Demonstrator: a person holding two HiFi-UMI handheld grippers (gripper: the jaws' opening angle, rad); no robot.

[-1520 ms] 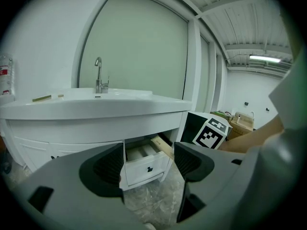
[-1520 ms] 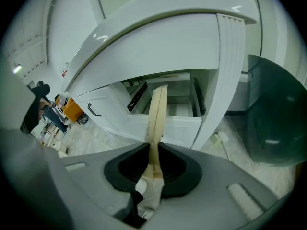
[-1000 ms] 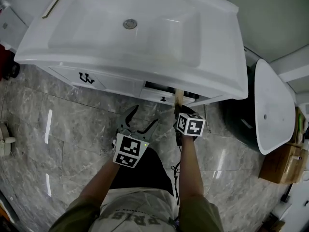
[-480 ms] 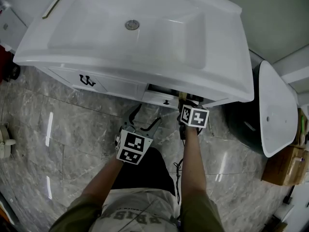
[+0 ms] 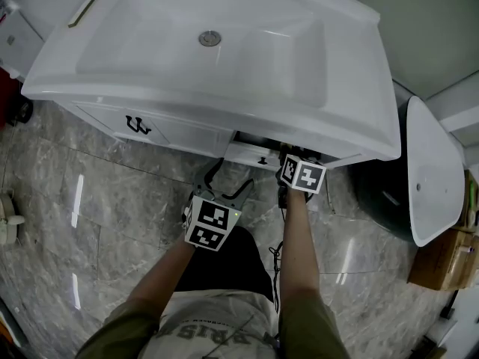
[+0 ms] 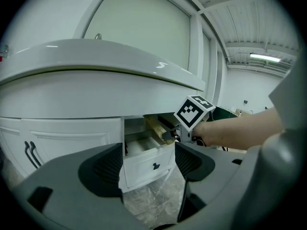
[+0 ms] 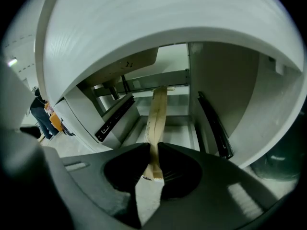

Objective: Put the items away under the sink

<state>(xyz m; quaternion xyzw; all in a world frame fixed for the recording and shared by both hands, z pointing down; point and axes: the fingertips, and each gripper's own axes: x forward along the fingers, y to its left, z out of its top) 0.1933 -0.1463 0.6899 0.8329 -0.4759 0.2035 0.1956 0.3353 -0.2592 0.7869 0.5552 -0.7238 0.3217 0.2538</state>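
Pinching a wooden stick (image 7: 157, 111) in right claw (image 7: 152, 164), drawer (image 7: 180, 128) at 12 o'clock. Holding left claw (image 6: 146, 164) wide apart, empty.

The open drawer (image 5: 247, 154) sits under the sink's (image 5: 352, 103) front edge, right of the cabinet door handles (image 5: 135, 123). The wooden strip (image 7: 157, 114) between the right gripper's (image 7: 154, 153) jaws reaches into the drawer. The left gripper (image 5: 228, 176) hangs before the drawer, just left of the right one.
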